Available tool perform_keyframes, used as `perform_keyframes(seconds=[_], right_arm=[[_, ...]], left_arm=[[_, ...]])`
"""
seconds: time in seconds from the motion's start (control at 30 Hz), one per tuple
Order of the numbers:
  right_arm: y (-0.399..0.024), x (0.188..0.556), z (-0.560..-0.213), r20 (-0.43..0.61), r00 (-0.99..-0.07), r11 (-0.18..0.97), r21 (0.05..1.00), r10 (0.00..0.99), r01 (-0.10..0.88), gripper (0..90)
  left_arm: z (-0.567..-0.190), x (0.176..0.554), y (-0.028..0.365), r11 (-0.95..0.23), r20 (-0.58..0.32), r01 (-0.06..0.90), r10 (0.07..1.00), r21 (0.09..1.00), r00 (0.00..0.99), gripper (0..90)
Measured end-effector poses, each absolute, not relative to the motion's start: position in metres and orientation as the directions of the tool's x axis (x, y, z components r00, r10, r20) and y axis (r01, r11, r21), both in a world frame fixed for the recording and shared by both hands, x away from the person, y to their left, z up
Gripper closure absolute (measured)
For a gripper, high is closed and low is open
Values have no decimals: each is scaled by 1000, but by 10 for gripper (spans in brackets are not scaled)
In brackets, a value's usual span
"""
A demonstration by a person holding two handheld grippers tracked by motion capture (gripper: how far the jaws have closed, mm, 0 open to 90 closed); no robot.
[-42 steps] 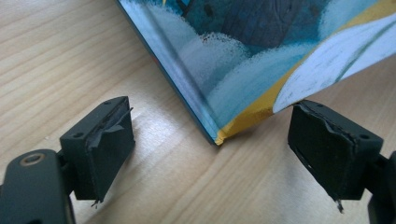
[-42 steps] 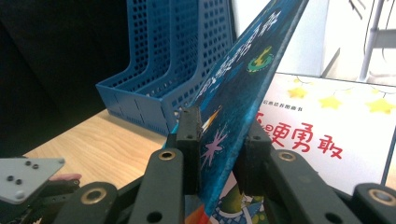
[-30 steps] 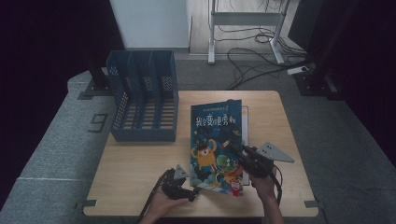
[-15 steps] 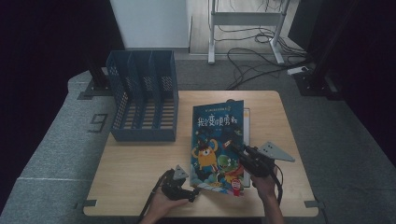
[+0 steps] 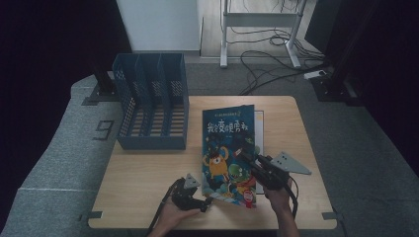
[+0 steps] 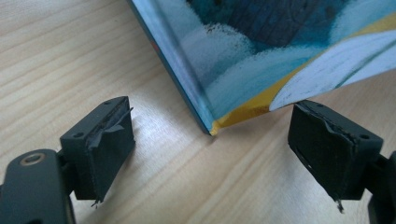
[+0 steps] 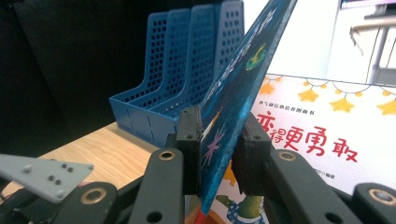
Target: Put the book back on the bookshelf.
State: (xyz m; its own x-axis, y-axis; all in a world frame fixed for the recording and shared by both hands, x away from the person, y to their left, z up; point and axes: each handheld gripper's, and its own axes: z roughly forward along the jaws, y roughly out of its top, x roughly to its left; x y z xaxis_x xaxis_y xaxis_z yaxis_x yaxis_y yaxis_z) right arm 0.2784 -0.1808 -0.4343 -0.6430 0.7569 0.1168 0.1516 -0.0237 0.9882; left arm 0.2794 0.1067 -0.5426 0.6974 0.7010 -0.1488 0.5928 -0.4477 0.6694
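Note:
A picture book (image 5: 225, 148) with a blue cartoon cover is tipped up on its left edge near the table's front. My right gripper (image 5: 245, 153) is shut on its raised right edge. In the right gripper view both pads clamp the book (image 7: 238, 79) at the right gripper (image 7: 219, 135). My left gripper (image 5: 207, 201) rests on the table by the book's near left corner, held by a hand. In the left gripper view the left gripper (image 6: 210, 149) is open, and the book's corner (image 6: 243, 60) touches the wood just beyond its pads.
A blue slotted file holder (image 5: 153, 106) stands at the back left of the wooden table (image 5: 148, 173), also seen as the file holder (image 7: 177, 84). Under the tilted book lies a white printed book or page (image 7: 322, 135) with red characters. Cables lie on the floor behind the table.
The book's right edge has tipped slightly higher with the right gripper, so the cover looks a little narrower. The left gripper has stayed where it was.

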Motion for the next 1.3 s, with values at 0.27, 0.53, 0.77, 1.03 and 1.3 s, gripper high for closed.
perform_keyframes(seconds=[0.27,0.53,0.77,1.03,1.3], right_arm=[[-179,276,-434,79,-643,-4,993,762,118,744],[-181,277,-435,65,-638,10,994,767,113,747],[-182,278,-436,60,-634,15,993,771,113,747],[-182,278,-436,66,-637,9,993,768,114,746],[-181,276,-436,54,-643,14,995,764,100,745]], left_arm=[[-542,284,104,-464,-123,588,707,663,697,142],[-542,280,105,-463,-132,592,704,659,698,148],[-538,275,106,-451,-134,577,698,681,704,158],[-537,276,102,-448,-131,574,700,685,702,158],[-541,275,95,-449,-120,572,706,686,698,157]])
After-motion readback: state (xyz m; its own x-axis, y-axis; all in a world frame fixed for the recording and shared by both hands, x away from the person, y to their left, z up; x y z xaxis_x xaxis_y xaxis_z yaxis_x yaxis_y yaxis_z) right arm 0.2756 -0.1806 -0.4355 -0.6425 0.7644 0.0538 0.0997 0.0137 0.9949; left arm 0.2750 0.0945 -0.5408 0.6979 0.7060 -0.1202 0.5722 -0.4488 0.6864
